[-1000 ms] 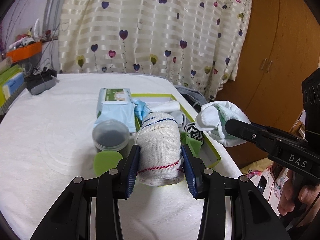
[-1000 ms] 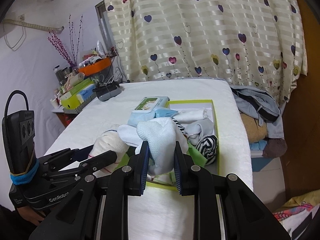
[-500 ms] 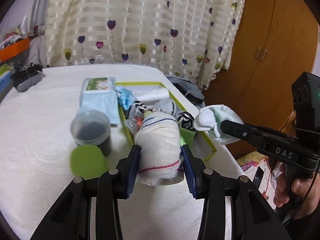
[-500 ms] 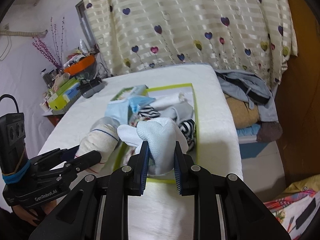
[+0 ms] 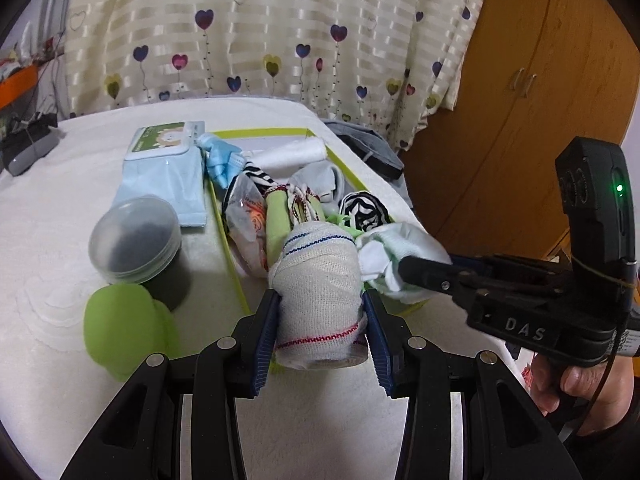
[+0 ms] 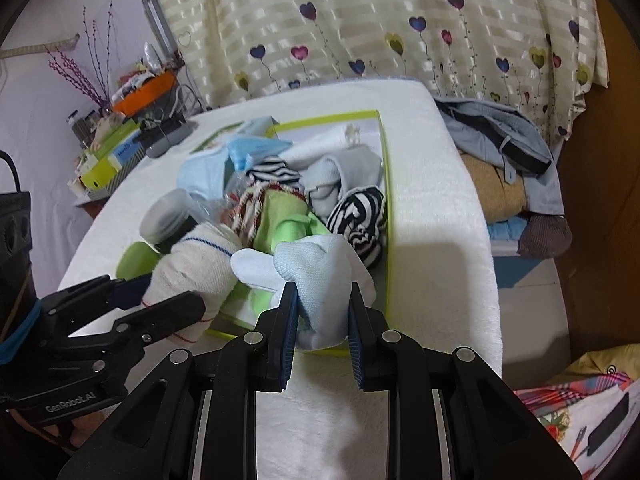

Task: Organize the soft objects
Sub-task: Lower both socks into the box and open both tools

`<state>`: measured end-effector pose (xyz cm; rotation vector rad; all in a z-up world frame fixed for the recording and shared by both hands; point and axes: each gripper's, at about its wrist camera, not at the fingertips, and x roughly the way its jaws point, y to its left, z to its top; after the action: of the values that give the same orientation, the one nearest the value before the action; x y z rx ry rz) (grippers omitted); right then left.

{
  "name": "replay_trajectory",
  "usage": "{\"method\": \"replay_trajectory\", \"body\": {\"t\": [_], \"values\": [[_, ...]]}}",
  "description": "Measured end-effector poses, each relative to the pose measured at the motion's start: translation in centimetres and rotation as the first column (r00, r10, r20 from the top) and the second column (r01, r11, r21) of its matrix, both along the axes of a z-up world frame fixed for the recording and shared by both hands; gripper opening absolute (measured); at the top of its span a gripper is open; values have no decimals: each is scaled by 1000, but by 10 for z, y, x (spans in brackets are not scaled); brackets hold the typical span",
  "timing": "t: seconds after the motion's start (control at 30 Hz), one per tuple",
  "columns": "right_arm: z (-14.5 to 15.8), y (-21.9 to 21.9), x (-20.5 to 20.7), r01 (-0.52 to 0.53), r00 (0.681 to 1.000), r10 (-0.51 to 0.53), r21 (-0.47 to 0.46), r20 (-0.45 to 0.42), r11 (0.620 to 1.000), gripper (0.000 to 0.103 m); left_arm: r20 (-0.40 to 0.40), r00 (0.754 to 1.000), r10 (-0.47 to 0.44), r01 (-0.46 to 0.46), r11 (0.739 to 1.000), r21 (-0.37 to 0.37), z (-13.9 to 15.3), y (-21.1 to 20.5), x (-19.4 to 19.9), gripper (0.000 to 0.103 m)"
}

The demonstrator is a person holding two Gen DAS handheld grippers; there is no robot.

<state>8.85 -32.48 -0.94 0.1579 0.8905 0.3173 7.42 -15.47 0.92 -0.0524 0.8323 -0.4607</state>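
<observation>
My left gripper (image 5: pixel 322 312) is shut on a rolled cream cloth (image 5: pixel 318 292) with blue and red stitched lines, held over the near end of a green-rimmed box (image 5: pixel 260 133). My right gripper (image 6: pixel 322 312) is shut on a pale blue and white sock bundle (image 6: pixel 316 276), touching the cream roll (image 6: pixel 196 264) at the box's near edge (image 6: pixel 386 216). The box holds several soft items: striped black-and-white socks (image 6: pixel 360 216), a grey sock (image 6: pixel 332 176), a green cloth (image 6: pixel 286 216), and a white roll (image 5: pixel 292 152).
Left of the box on the white bed stand a lidded clear jar (image 5: pixel 134 234), a green round lid (image 5: pixel 120 328) and a wet-wipes pack (image 5: pixel 164 172). Clothes (image 6: pixel 500 140) are piled beyond the bed's right edge. A wooden wardrobe (image 5: pixel 520 100) stands to the right.
Both grippers moved forward and down toward the box with their bundles. The sock bundle and the cream roll have come together at the box's near end.
</observation>
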Motion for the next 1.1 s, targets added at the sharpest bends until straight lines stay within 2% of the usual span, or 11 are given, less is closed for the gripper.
{"method": "replay_trajectory", "body": {"t": [0.47, 0.67, 0.9, 1.1], "values": [[-9, -1, 27, 29, 1000, -29, 7, -2, 1000, 24, 11, 999, 39, -39, 999, 3, -3, -7, 30, 41], [-11, -1, 23, 27, 1000, -27, 5, -15, 1000, 26, 21, 1000, 7, -7, 1000, -11, 2, -9, 19, 41], [-8, 4, 6, 6, 1000, -6, -42, 3, 999, 42, 28, 999, -42, 42, 999, -7, 0, -15, 7, 41], [-1, 2, 0, 19, 999, -17, -54, 36, 998, 44, 8, 999, -45, 44, 999, 6, -7, -17, 13, 41]]}}
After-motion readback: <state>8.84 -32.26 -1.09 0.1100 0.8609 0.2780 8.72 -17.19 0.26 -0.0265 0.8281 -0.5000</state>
